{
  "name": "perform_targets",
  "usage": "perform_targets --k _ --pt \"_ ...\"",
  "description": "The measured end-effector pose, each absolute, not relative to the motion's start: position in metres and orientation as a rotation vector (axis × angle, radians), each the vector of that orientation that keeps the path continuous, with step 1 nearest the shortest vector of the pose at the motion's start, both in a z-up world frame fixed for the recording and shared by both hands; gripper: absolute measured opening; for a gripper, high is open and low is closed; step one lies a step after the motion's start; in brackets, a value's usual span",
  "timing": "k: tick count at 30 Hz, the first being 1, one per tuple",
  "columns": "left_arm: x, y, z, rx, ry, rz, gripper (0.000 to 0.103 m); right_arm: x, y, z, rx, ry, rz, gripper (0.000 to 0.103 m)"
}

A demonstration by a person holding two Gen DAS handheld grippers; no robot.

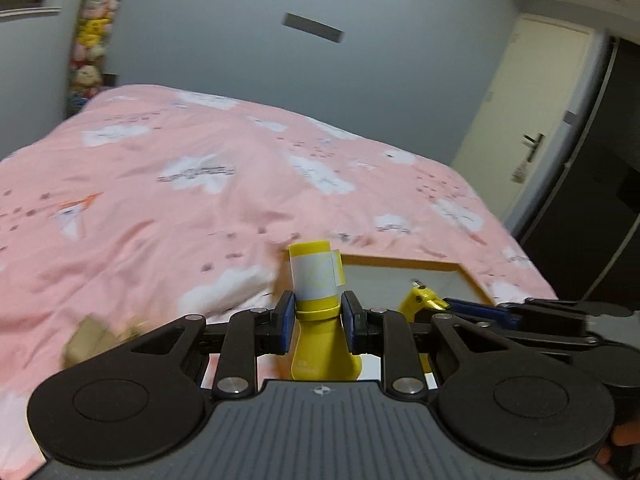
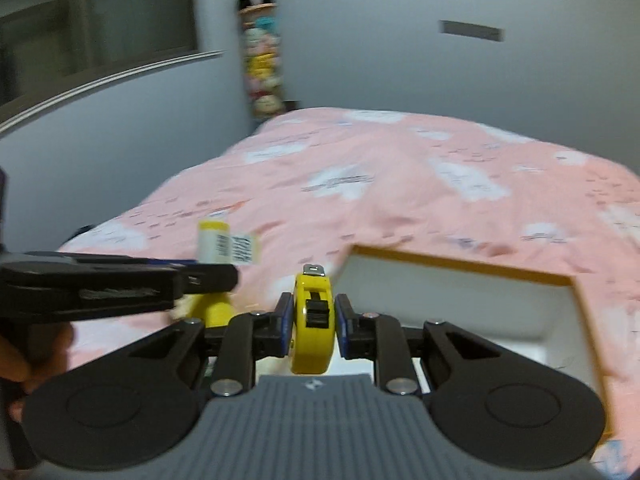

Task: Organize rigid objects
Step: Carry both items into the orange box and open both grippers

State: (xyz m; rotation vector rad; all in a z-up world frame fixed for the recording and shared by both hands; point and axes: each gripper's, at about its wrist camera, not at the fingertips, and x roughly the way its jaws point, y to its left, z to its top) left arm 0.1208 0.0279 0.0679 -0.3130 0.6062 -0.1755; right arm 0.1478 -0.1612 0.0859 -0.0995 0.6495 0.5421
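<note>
My left gripper (image 1: 318, 314) is shut on the neck of a yellow bottle (image 1: 320, 344) with a white label and yellow cap, held upright above the pink bed. My right gripper (image 2: 310, 316) is shut on a yellow tape measure (image 2: 313, 320), its blue pads pressing both flat sides. In the left wrist view the tape measure (image 1: 420, 300) and the right gripper (image 1: 480, 312) show at the right. The right wrist view has the bottle (image 2: 218, 244) and the left gripper (image 2: 224, 276) at the left. A white box with an orange rim (image 2: 460, 265) lies on the bed just ahead of both grippers.
A pink bedspread (image 1: 200, 184) with white clouds covers the bed. A tan object (image 1: 86, 340) lies blurred at the lower left. A column of plush toys (image 1: 90, 40) stands in the far corner. A cream door (image 1: 532, 128) is at the right, and a hand (image 2: 24, 356) holds the left gripper.
</note>
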Motion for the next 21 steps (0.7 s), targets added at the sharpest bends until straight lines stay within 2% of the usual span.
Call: perform_targets --k 5,10,21 --pt "0.157 -0.01 0.058 -0.259 0.636 -0.28 0.027 0.192 -0.193 0.072 -0.024 0.762 0.45 0.02" --pt "0.185 -0.04 0.028 -0.175 0.763 -0.321 0.027 0.224 -0.208 0.037 0.015 0.915 0.408 0.02" --pt "0.191 -0.058 -0.01 -0.016 0.94 -0.34 0.027 0.24 -0.226 -0.017 0.075 1.138 0.389 0.019"
